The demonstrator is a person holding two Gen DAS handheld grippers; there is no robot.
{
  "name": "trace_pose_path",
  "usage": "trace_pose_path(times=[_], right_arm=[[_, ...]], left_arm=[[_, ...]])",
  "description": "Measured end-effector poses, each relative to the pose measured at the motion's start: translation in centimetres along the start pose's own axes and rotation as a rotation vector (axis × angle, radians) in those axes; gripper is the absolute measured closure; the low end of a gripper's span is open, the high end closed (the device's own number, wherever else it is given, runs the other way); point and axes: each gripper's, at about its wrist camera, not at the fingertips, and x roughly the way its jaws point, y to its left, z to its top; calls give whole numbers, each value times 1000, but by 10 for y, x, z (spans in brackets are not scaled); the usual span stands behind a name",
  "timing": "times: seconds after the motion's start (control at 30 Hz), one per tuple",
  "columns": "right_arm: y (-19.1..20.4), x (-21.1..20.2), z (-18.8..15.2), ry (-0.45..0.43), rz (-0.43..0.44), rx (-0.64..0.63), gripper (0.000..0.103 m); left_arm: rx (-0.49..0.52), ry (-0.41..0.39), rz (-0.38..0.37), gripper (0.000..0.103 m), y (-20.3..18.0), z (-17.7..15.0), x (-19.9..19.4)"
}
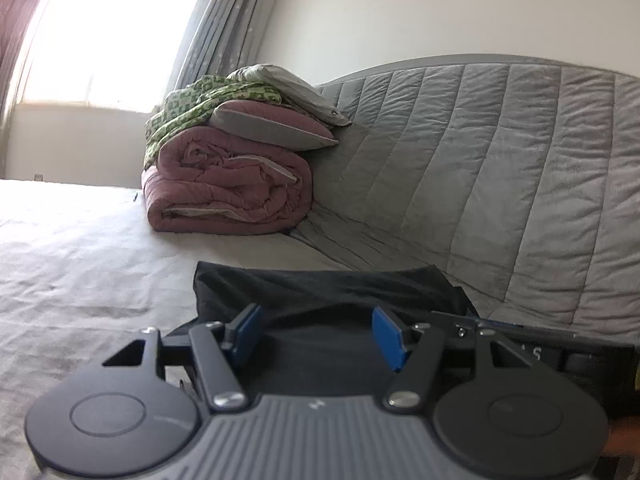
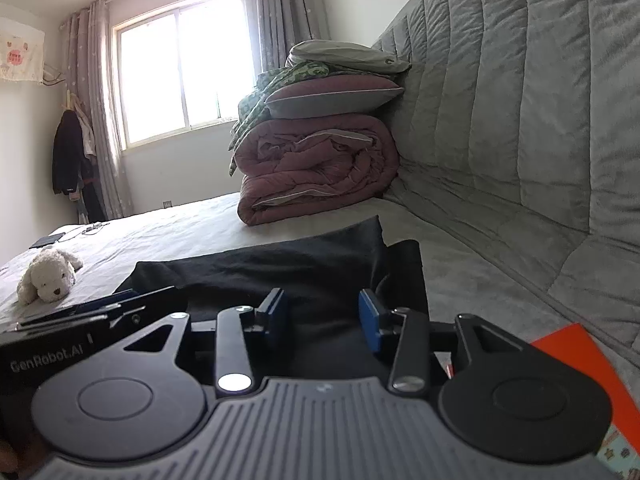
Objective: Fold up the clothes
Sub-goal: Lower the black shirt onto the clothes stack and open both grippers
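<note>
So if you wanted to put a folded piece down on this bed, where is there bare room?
The widest bare stretch is the pale sheet between the black garment, the white plush dog and the rolled pink quilt. A narrower grey strip runs between garment and quilted backrest. It is crowded near both open grippers, and at the bedding stack.

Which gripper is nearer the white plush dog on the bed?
Left. The plush dog lies far out on the left side; the left gripper sits between it and the right gripper, both over the black garment.
</note>
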Motion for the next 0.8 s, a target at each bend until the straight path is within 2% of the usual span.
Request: trace_pose_path(times=[0.13, 0.3, 0.8], right_arm=[[-6, -1, -7, -31, 14, 24, 58], [-14, 0, -22, -96, 45, 43, 55], [-15, -1, -31, -125, 42, 57, 54]], left_arm=[[54, -33, 11, 40, -4, -8, 0], [68, -64, 24, 39, -3, -18, 4], [57, -76, 21, 39, 1, -32, 4]])
